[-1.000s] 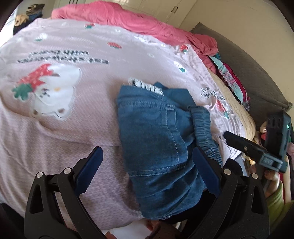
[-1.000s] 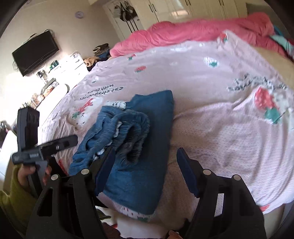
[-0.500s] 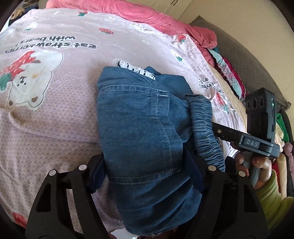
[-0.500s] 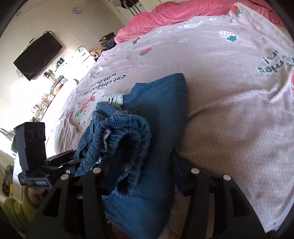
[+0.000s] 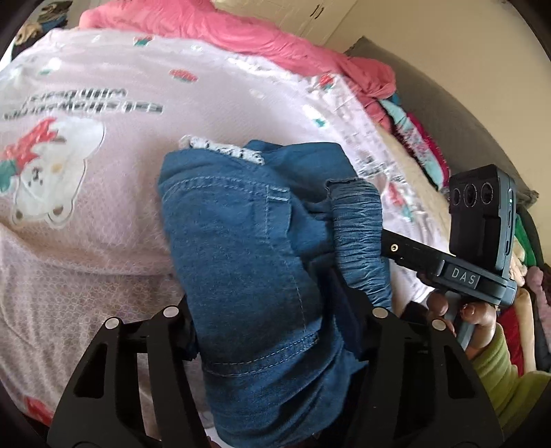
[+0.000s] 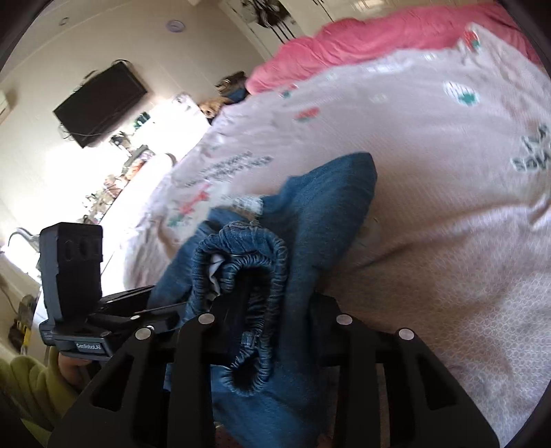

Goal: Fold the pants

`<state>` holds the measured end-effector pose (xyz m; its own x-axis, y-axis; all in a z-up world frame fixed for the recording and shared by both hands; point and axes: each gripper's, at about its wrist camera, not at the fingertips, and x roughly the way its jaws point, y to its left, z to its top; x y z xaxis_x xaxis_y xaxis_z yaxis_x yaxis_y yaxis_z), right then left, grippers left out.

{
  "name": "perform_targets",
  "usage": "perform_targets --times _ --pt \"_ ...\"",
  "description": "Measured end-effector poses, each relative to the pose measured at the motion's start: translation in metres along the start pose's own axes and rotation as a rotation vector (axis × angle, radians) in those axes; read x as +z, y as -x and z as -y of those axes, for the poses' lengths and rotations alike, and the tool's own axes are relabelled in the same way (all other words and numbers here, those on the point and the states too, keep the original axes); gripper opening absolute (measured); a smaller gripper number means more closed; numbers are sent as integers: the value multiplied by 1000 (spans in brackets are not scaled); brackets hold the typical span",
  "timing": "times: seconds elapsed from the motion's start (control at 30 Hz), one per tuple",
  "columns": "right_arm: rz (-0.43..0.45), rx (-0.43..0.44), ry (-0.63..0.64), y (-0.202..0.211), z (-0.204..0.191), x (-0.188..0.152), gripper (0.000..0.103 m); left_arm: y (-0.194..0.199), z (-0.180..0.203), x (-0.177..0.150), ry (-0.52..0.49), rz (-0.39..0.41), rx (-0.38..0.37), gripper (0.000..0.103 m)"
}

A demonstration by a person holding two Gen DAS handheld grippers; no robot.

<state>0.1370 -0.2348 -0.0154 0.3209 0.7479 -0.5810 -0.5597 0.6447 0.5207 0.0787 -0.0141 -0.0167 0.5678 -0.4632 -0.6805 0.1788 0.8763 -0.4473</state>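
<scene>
Folded blue denim pants (image 5: 241,241) lie in a thick bundle on a pale pink bedspread (image 5: 103,258). My left gripper (image 5: 268,310) straddles the near end of the bundle. Its jaws are closing, denim fills the gap, and the pads are hidden against the bundle's sides. The gathered elastic waistband (image 6: 255,248) curls up between the jaws of my right gripper (image 6: 268,303), which are closing and pinch the fabric. In the left wrist view a finger (image 5: 406,248) of the right gripper runs into the waistband (image 5: 358,234), held by a hand in a green sleeve (image 5: 496,365).
A rumpled pink duvet (image 5: 241,31) lies along the far side of the bed. Mixed clothes (image 5: 420,144) are piled at the right against a grey padded backrest (image 5: 430,86). A wall-mounted TV (image 6: 100,103) and a cluttered white counter stand beyond the bed.
Both grippers have pushed in over the pants, and their jaws have narrowed from wide apart to tight around the bundle. The waistband end has lifted slightly.
</scene>
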Motion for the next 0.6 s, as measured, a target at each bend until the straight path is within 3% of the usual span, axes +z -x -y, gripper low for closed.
perform_targets --times 0.27,0.6 --pt "65 -10 56 14 -20 35 30 17 13 31 -42 77 -4 51" --pt "99 -68 76 -3 -7 85 30 7 7 77 -81 113 36 51"
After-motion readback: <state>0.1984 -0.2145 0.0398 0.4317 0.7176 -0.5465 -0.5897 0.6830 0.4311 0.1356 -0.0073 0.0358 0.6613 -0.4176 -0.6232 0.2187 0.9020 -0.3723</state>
